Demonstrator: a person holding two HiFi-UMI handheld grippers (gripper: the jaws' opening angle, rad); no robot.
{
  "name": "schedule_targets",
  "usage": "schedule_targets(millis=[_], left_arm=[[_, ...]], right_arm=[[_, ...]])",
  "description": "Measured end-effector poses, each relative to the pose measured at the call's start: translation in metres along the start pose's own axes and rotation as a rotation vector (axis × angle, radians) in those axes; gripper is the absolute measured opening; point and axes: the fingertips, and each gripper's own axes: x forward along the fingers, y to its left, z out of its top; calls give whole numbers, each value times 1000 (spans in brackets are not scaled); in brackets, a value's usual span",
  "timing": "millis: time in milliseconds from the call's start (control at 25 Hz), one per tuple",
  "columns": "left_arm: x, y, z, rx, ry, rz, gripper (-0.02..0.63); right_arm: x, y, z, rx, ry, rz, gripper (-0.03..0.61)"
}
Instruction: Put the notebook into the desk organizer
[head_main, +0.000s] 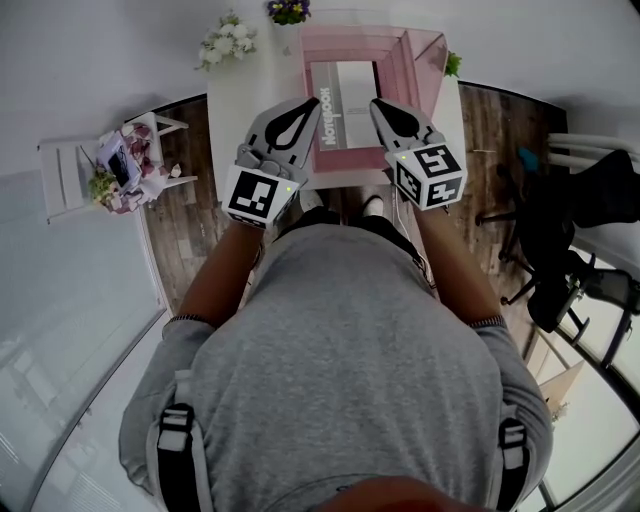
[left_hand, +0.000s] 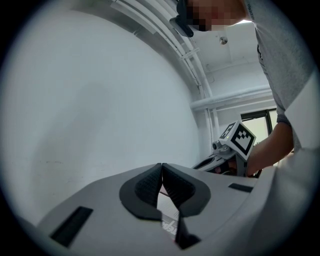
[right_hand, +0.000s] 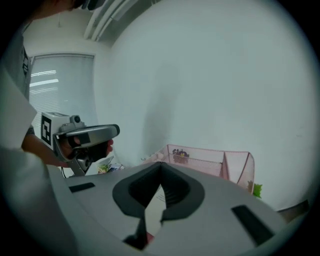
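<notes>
In the head view a pink notebook (head_main: 345, 115) with a white panel and dark lettering along its left edge hangs over the white table (head_main: 245, 100), just in front of the pink mesh desk organizer (head_main: 422, 52). My left gripper (head_main: 318, 103) is shut on its left edge and my right gripper (head_main: 378, 104) on its right edge. The left gripper view shows closed pads (left_hand: 150, 187) with a printed strip of the notebook (left_hand: 171, 222) between them. In the right gripper view a white part of the notebook (right_hand: 156, 202) sits between closed jaws, with the organizer (right_hand: 210, 157) beyond.
White flowers (head_main: 228, 40) and purple flowers (head_main: 288, 10) stand at the table's back. A small green plant (head_main: 453, 64) sits right of the organizer. A white side shelf with flowers (head_main: 125, 165) is at the left, a black office chair (head_main: 570, 230) at the right.
</notes>
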Motion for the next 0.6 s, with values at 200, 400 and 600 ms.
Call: schedule_targets(millis=[200,400,600], left_arm=[[5,-18,11,10,-14,7,20],[6,-34,21,18,-20,37,20],[8,-48,33,19,-37,67,20]], right_arm=[[-33,6,28,-78,-117,58,8],[-66,11,50,-160,-234,111,8],[-90,6,62,-174,-310,129,8]])
